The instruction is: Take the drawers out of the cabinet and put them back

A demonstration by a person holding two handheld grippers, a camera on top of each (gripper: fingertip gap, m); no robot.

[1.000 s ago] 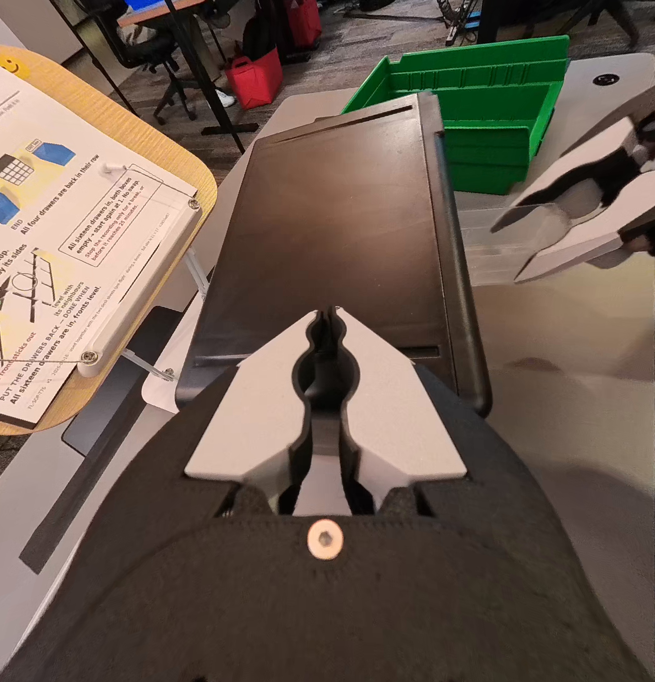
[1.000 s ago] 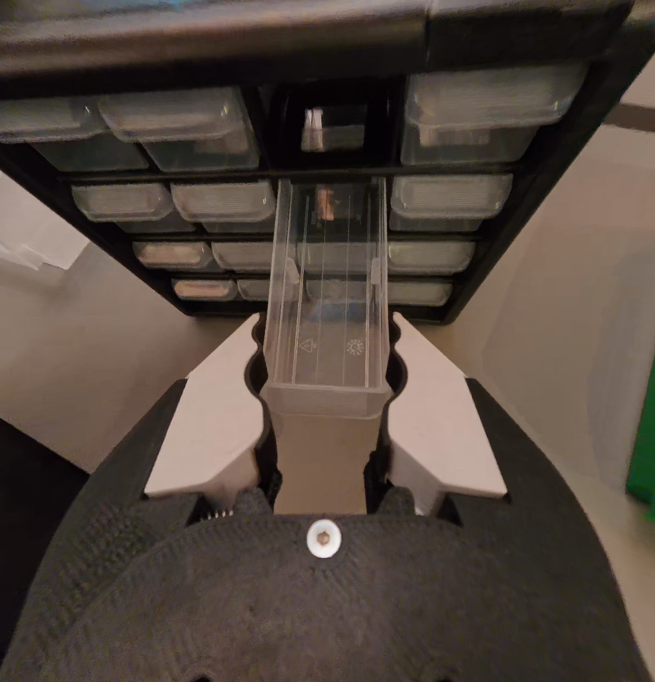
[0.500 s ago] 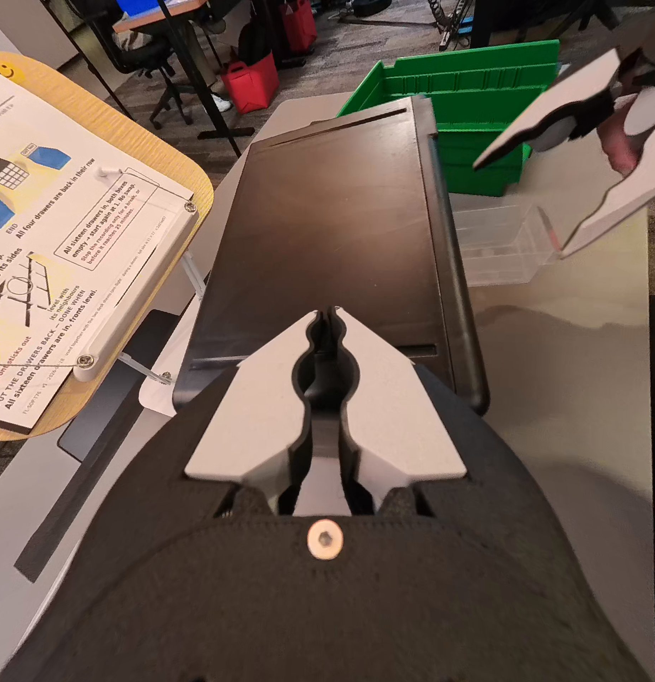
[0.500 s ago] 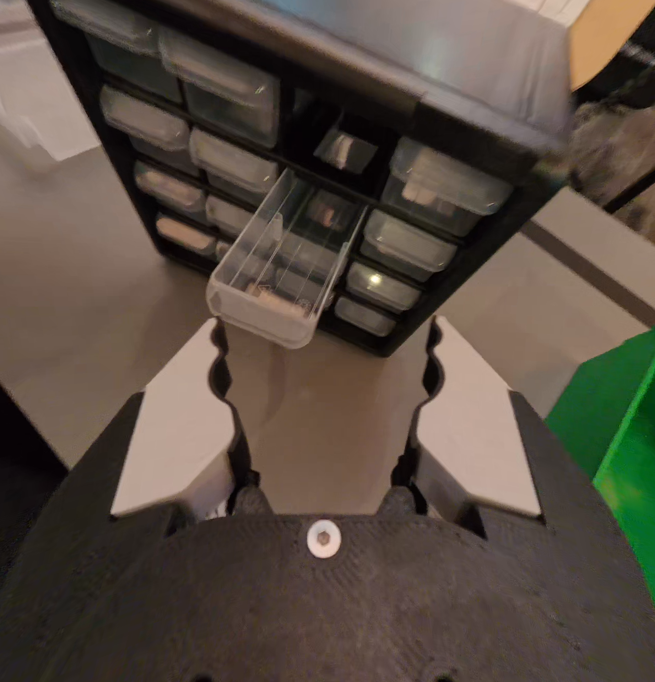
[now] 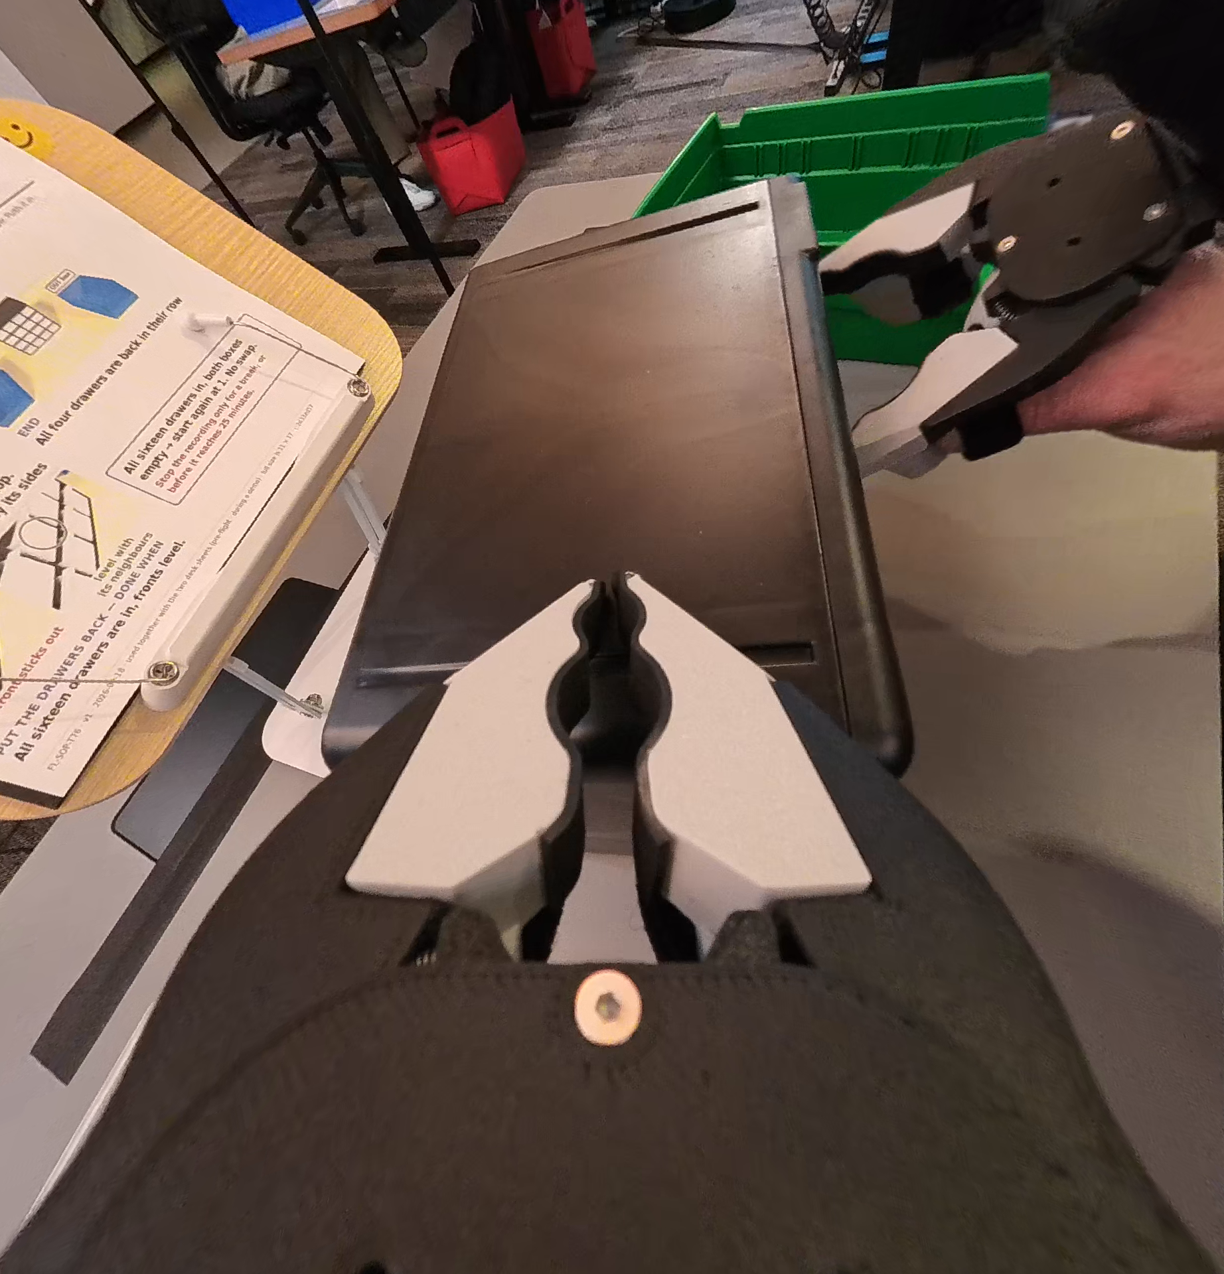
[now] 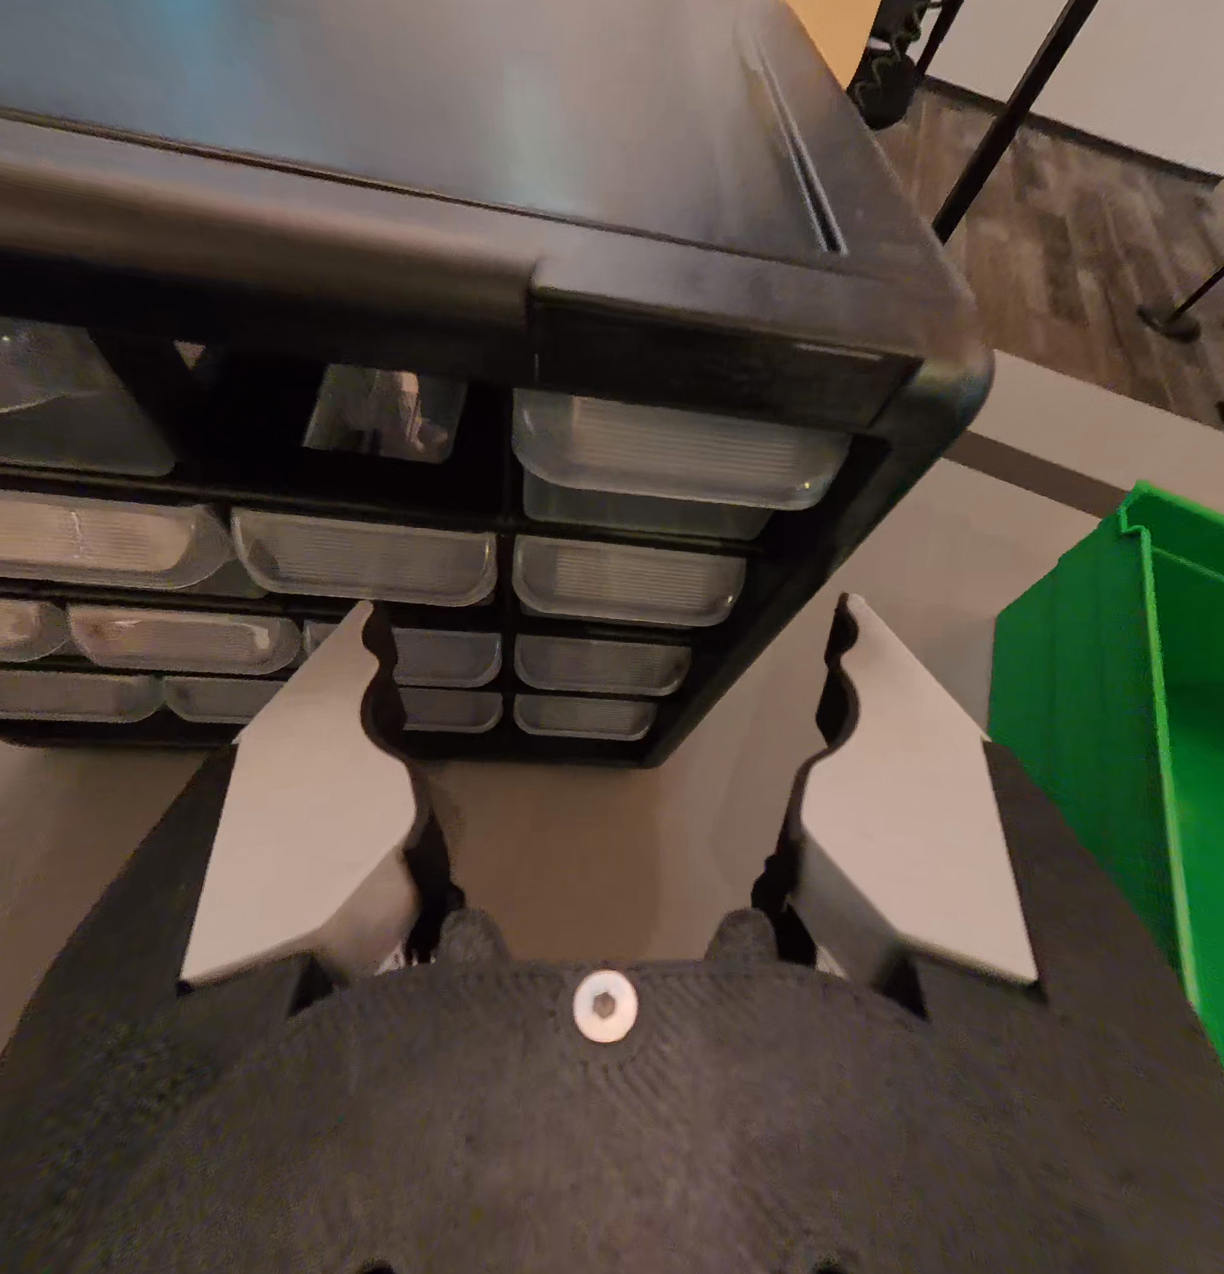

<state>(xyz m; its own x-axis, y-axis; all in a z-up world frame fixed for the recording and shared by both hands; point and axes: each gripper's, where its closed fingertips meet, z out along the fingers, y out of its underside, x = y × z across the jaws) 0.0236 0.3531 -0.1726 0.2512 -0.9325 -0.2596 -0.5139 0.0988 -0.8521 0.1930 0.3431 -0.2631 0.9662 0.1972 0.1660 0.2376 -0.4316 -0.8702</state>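
At twelve o'clock of the released right hand-held gripper (image 6: 599,679), the cabinet (image 6: 664,172) shows one dark, blurred slot (image 6: 361,413); the left hand-held gripper (image 5: 613,586) is clenched, empty.

The left gripper (image 5: 613,586) fills the lower middle of the left wrist view, its two grey fingers (image 5: 499,744) closed tip to tip with nothing between them, pointing up the frame. The right gripper (image 6: 602,620) sits in the lower half of the right wrist view with its jaws spread wide and empty, fingers (image 6: 313,765) angled toward the upper middle of the frame. The same right gripper also shows at the right edge of the left wrist view, jaws apart, pointing left. A bare hand (image 5: 1140,372) holds it from the right, probably by a strap at the fingers, though blur hides the detail.
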